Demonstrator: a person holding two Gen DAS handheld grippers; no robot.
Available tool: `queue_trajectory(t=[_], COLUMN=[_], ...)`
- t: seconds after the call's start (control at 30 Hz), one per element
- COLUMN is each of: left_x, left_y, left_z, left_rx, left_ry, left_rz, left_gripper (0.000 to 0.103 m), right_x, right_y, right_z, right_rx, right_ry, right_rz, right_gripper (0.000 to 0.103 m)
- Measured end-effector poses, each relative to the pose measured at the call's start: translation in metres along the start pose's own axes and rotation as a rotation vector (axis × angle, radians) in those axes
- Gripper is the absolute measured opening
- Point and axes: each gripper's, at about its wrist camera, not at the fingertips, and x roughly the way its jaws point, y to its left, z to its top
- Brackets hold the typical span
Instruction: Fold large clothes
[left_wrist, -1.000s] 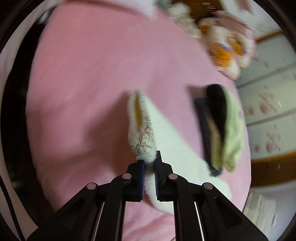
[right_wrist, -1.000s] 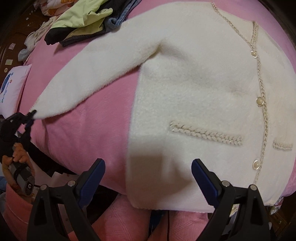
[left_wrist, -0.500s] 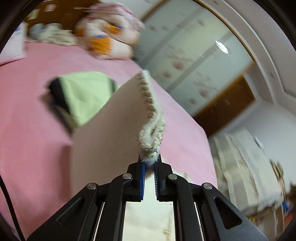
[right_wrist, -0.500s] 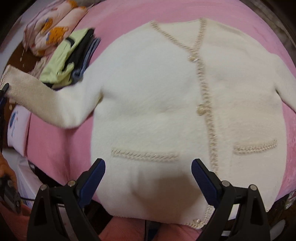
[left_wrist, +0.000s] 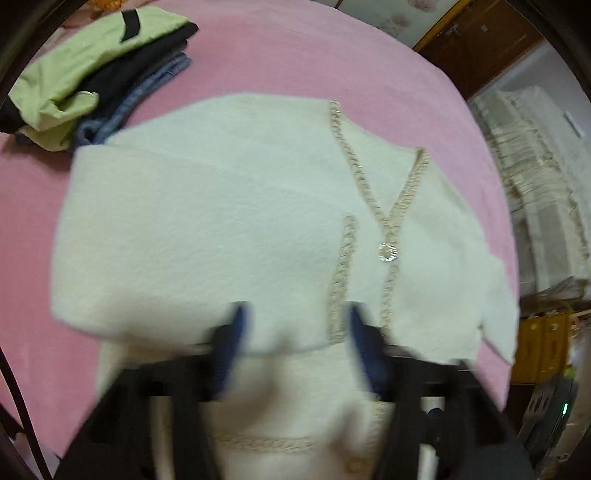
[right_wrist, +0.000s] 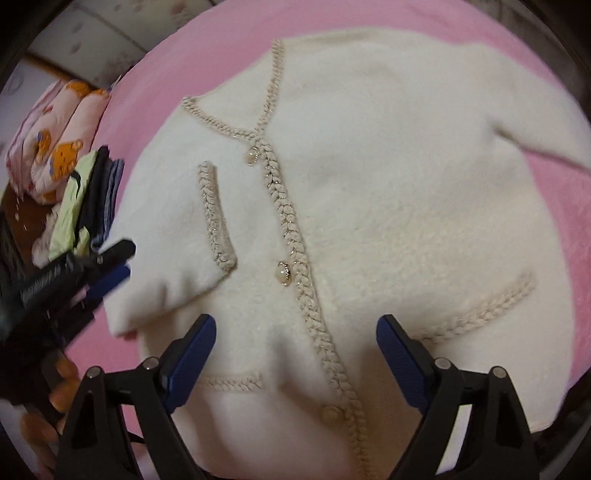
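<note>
A cream fuzzy cardigan (right_wrist: 388, 184) with braided trim and pearl buttons lies front up on a pink bed (right_wrist: 207, 55). One sleeve (left_wrist: 192, 236) is folded across the chest, its braided cuff (right_wrist: 216, 218) near the button line. My left gripper (left_wrist: 295, 339) is open just above the folded sleeve; it also shows in the right wrist view (right_wrist: 114, 266) at the sleeve's left edge. My right gripper (right_wrist: 295, 354) is open and empty above the cardigan's lower front. The other sleeve (right_wrist: 535, 129) stretches out to the right.
A stack of folded clothes (left_wrist: 85, 74), green, black and blue, lies on the bed beside the cardigan's shoulder. A patterned quilt (right_wrist: 51, 140) lies beyond it. A wooden door (left_wrist: 480, 40) and stacked fabric (left_wrist: 535, 177) stand past the bed.
My left gripper carried the sleeve cuff up and over onto the cardigan's chest, then opened and let it go. My right gripper stayed open, shifting over the cardigan's front.
</note>
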Motion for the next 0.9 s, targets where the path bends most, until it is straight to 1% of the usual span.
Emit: queue_trajectory(t=[0.03,0.07,0.1,0.13,0.17,0.2,0.23,0.33,0.4,0.47,0.5,0.53,0.6,0.67,0.7,0.73,0.83,0.9], left_x=[-0.010,-0.018,-0.023,-0.026,-0.024,-0.025,-0.026,-0.028,-0.026,-0.016,-0.018,-0.014,-0.007,0.000,0.005,0.008,0.014,0.015], left_y=[-0.004,0.000,0.009,0.015,0.033,0.045,0.057,0.097,0.122,0.138,0.146,0.153,0.163,0.167,0.171,0.171,0.177,0.181], left_z=[-0.010,-0.012,-0.011,-0.013,-0.012,-0.013,-0.016,-0.028,-0.034,-0.044,-0.048,-0.051,-0.055,-0.057,-0.057,-0.056,-0.051,-0.047], left_rx=[0.006,0.016,0.024,0.028,0.026,0.013,-0.005,-0.109,-0.156,-0.177,-0.181,-0.183,-0.183,-0.182,-0.186,-0.189,-0.221,-0.238], left_ry=[-0.013,-0.031,-0.030,-0.018,-0.006,0.013,0.028,0.069,0.100,0.139,0.148,0.156,0.157,0.141,0.132,0.128,0.083,0.049], left_rz=[0.018,0.059,0.096,0.139,0.172,0.217,0.239,0.270,0.304,0.334,0.348,0.369,0.404,0.415,0.415,0.410,0.368,0.347], left_gripper=[0.085,0.085,0.085,0.085,0.085,0.085,0.085,0.085,0.085,0.085,0.085,0.085,0.085,0.085,0.085,0.085,0.085,0.085], right_x=[0.003,0.010,0.016,0.019,0.024,0.030,0.035,0.054,0.071,0.085,0.093,0.096,0.105,0.111,0.113,0.114,0.102,0.081], right_y=[-0.001,-0.001,0.001,0.001,0.005,0.011,0.018,0.035,0.043,0.046,0.048,0.048,0.054,0.055,0.055,0.054,0.056,0.066], right_z=[0.001,0.005,0.009,0.009,0.012,0.016,0.018,0.026,0.029,0.032,0.035,0.035,0.042,0.045,0.048,0.050,0.062,0.075], right_rx=[0.015,0.030,0.034,0.032,0.022,0.007,-0.010,-0.037,-0.016,0.017,0.034,0.042,0.051,0.064,0.083,0.094,0.080,0.031], right_ry=[0.009,0.027,0.041,0.045,0.054,0.065,0.080,0.135,0.180,0.211,0.219,0.222,0.222,0.221,0.220,0.216,0.159,0.059], right_rz=[0.020,0.050,0.082,0.098,0.126,0.161,0.186,0.240,0.270,0.281,0.286,0.289,0.294,0.269,0.265,0.255,0.289,0.305], right_gripper=[0.088,0.087,0.084,0.082,0.080,0.075,0.070,0.065,0.064,0.062,0.058,0.050,0.041,0.039,0.031,0.014,0.009,0.009])
